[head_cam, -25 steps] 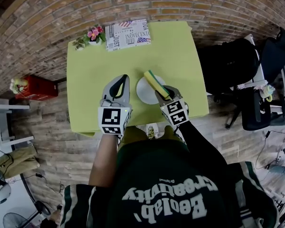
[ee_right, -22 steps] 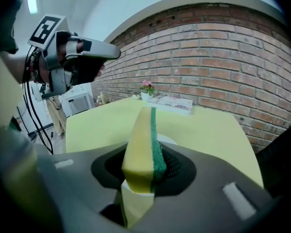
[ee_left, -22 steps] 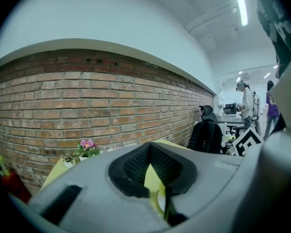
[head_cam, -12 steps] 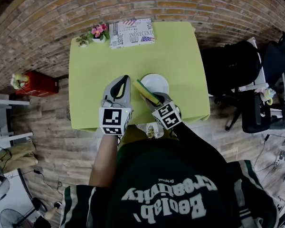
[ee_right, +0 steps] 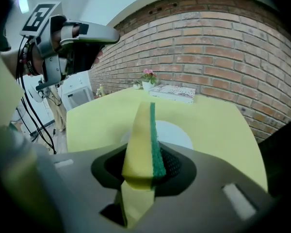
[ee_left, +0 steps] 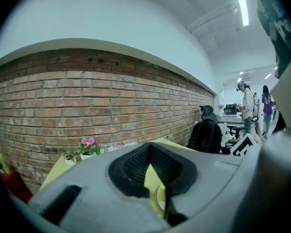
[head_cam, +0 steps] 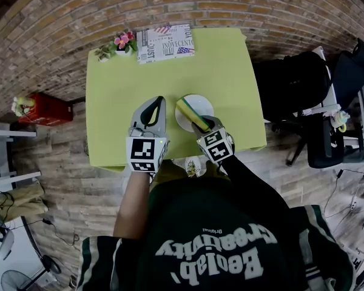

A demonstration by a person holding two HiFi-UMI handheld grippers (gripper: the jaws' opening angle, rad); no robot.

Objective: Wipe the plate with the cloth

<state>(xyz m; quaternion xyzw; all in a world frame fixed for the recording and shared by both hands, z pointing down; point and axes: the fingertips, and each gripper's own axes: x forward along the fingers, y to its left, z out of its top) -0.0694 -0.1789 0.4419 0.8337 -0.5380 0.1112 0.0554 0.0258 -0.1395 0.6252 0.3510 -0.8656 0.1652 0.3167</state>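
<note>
The surface is lime yellow-green and the plate white. The sponge is yellow with a dark green scouring face. The left gripper and right gripper are grey, with black-and-white square markers. The flowers are pink. The book, or perhaps a box, carries black-on-white newsprint with red-and-blue flag patches.

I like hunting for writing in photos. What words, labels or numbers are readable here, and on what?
"INOVECENT": on the newsprint-patterned item; its other print is too small to read.
"Creativity", seen upside down: on the person's shirt; the neighbouring word is unclear.
</note>
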